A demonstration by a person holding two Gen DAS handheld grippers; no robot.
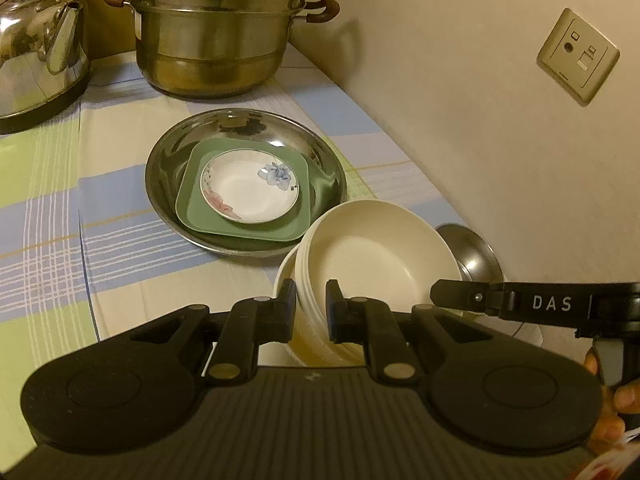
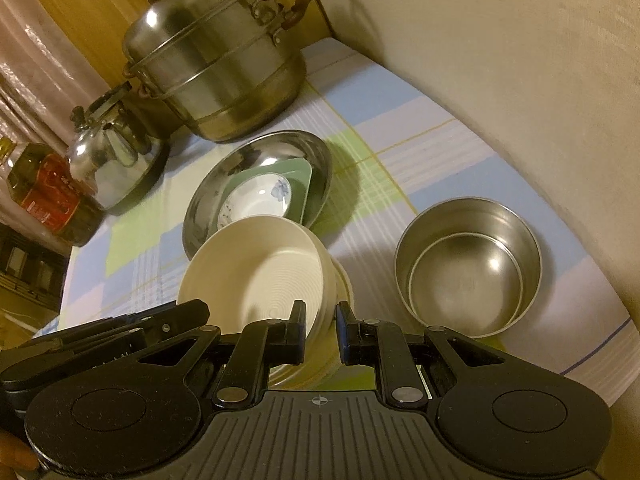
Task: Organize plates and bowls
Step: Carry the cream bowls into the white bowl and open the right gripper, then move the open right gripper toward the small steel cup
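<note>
Cream bowls (image 1: 372,256), nested and tilted at the near edge of the checked cloth (image 1: 120,216), are pinched at the rim by both the left gripper (image 1: 311,312) and the right gripper (image 2: 322,330), so the carrying step seems underway, and next they likely need setting down level beside the steel bowls (image 2: 468,264) on the right.

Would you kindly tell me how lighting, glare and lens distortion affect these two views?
Left wrist view: dim, warm light; glare on the kettle and steel dish; the fisheye bends the wall. Right wrist view: the same yellow cast, bright spots on the steamer pot, dark corners, curved tablecloth stripes.
</note>
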